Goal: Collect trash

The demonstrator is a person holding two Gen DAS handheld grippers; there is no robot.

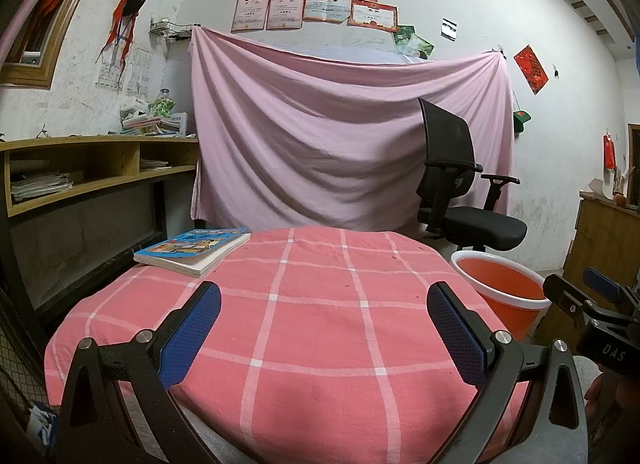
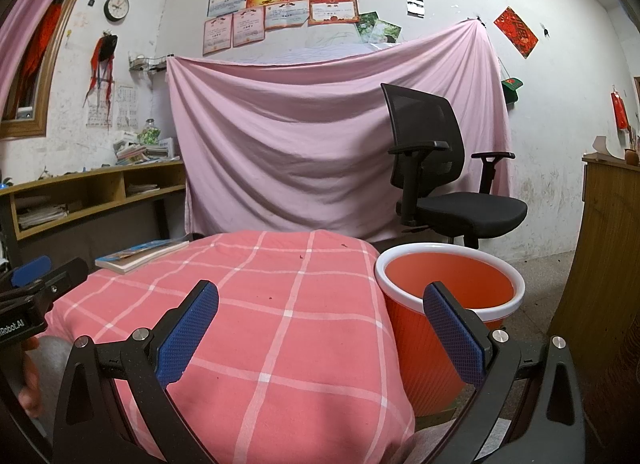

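An orange bin (image 2: pixel 448 288) with a white rim stands on the floor right of the table; the left wrist view shows the bin (image 1: pixel 504 288) at the table's right edge. The table wears a pink checked cloth (image 1: pixel 312 304), also seen as the cloth (image 2: pixel 272 304) in the right wrist view. I see no loose trash on it, only a few tiny dark specks. My left gripper (image 1: pixel 324 296) hovers open over the near half of the cloth. My right gripper (image 2: pixel 322 296) is open over the table's right edge, its right finger in front of the bin. Both hold nothing.
A blue-covered book (image 1: pixel 192 248) lies at the table's far left corner. A black office chair (image 2: pixel 444 180) stands behind the bin before a hung pink sheet (image 1: pixel 340 136). Wooden shelves (image 1: pixel 84 172) run along the left; a wooden cabinet (image 2: pixel 600 248) stands right.
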